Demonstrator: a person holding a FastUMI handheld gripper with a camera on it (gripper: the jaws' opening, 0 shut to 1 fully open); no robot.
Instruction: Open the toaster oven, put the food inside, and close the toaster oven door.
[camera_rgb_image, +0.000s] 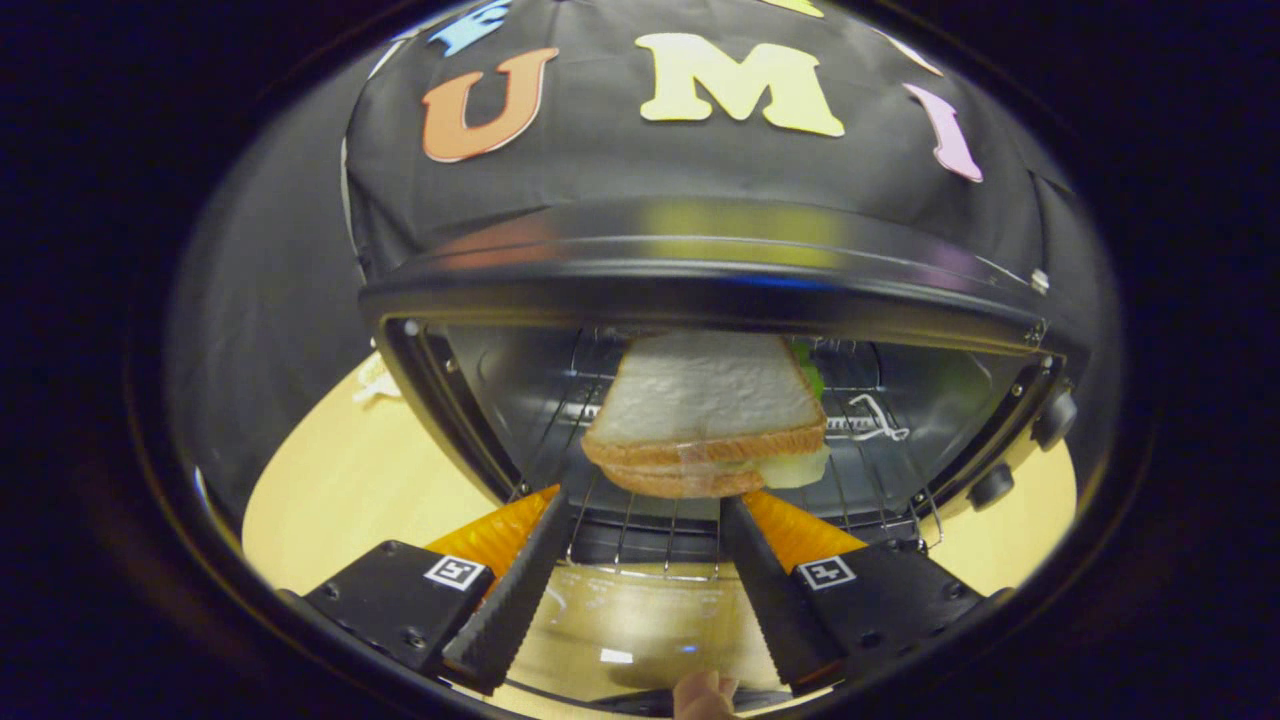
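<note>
Just ahead of my fingertips sits the triangular white-bread sandwich (705, 415) with brown crusts and a bit of green filling poking out, resting on the wire rack (640, 525) inside the black toaster oven (700, 285). The oven's glass door (620, 630) is folded down flat under my gripper (645, 500), so the opening is wide open.

My gripper's fingers are spread apart, one on each side of the sandwich's near corner; I can't tell if the tips brush the crust, but they aren't squeezing it. So the claw is released and holding nothing.

Handling-wise, I'd guess this thing is light and squishy, probably a soft foam or rubbery prop, with stacked layers that could slide or splay if pinched at a corner. If I had to grab it again, I'd take it across the crust edge, top slice to bottom slice, so the layers stay together. The surface looks matte, so not slippery.

Food looks placed, so what's left seems to be the door. Someone's fingertip (703, 695) peeks in below the door's front edge.
</note>
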